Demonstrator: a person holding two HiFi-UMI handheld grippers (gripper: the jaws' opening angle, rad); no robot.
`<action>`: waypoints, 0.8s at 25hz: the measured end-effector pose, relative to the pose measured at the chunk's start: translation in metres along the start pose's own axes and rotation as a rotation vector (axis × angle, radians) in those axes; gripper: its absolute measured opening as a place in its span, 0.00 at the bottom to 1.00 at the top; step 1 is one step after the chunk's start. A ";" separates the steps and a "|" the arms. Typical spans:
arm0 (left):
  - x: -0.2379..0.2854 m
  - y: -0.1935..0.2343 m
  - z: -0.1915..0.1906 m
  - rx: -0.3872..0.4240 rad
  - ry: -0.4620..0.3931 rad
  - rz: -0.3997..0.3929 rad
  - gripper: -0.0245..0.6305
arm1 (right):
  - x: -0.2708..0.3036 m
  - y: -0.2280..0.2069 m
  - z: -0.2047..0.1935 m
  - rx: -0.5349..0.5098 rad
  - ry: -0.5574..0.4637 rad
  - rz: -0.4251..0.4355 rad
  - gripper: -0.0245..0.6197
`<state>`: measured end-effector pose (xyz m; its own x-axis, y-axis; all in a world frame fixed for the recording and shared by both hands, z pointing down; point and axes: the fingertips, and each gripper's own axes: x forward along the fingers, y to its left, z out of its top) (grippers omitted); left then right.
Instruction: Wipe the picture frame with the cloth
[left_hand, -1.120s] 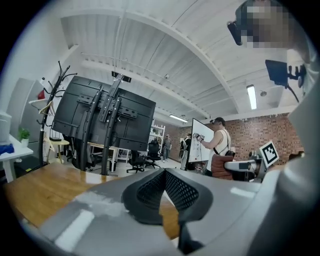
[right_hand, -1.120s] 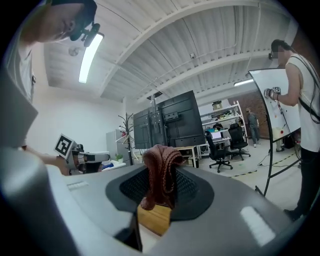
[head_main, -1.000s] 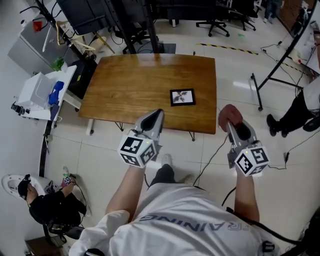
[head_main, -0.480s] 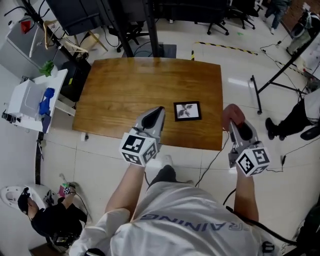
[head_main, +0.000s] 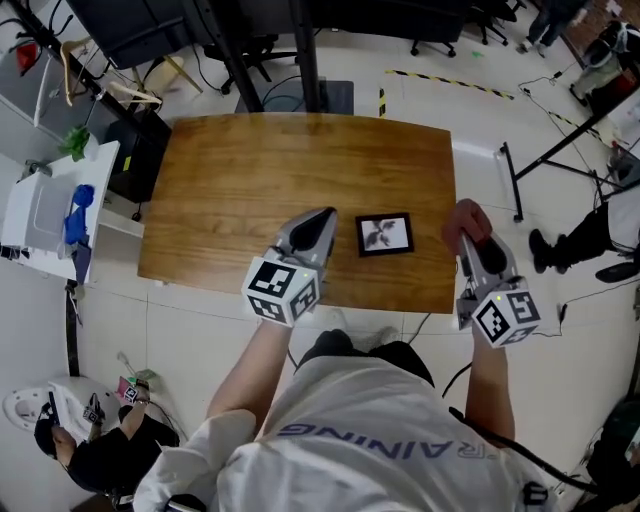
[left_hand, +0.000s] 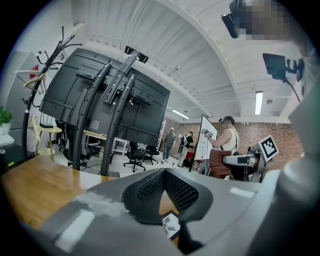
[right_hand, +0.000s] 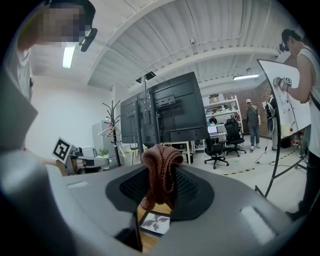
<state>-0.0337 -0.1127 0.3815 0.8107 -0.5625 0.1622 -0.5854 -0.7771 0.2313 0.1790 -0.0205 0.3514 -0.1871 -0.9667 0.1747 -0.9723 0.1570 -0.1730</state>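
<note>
A small black picture frame (head_main: 385, 234) with a pale flower print lies flat on the wooden table (head_main: 250, 180), near the front right edge. My right gripper (head_main: 468, 235) hovers just right of it, over the table's right edge, shut on a brown knitted cloth (head_main: 466, 220). In the right gripper view the cloth (right_hand: 161, 172) hangs between the jaws, with the frame (right_hand: 156, 223) below. My left gripper (head_main: 318, 224) is shut with nothing in it, pointing over the front edge just left of the frame (left_hand: 171, 225).
A white cart (head_main: 45, 205) with a blue object stands left of the table. Behind the table rises a black screen stand (head_main: 305, 55). A black tripod leg (head_main: 512, 180) is on the floor to the right. A person (head_main: 95, 450) crouches at the lower left.
The table and frame have come closer and lower in the head view. Both grippers now reach over the table's front edge beside the frame. The cloth stays in the right gripper.
</note>
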 end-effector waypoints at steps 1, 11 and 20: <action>0.002 0.002 -0.001 -0.005 0.005 0.002 0.04 | 0.005 -0.002 0.001 0.003 0.004 0.005 0.22; 0.026 0.001 -0.009 -0.048 0.028 0.123 0.04 | 0.059 -0.019 -0.001 0.021 0.043 0.190 0.22; 0.050 -0.002 -0.046 -0.088 0.080 0.202 0.04 | 0.086 -0.026 -0.030 0.046 0.133 0.305 0.22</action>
<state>0.0079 -0.1264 0.4334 0.6772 -0.6770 0.2881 -0.7358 -0.6215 0.2692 0.1840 -0.1015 0.4004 -0.4881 -0.8412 0.2326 -0.8620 0.4229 -0.2794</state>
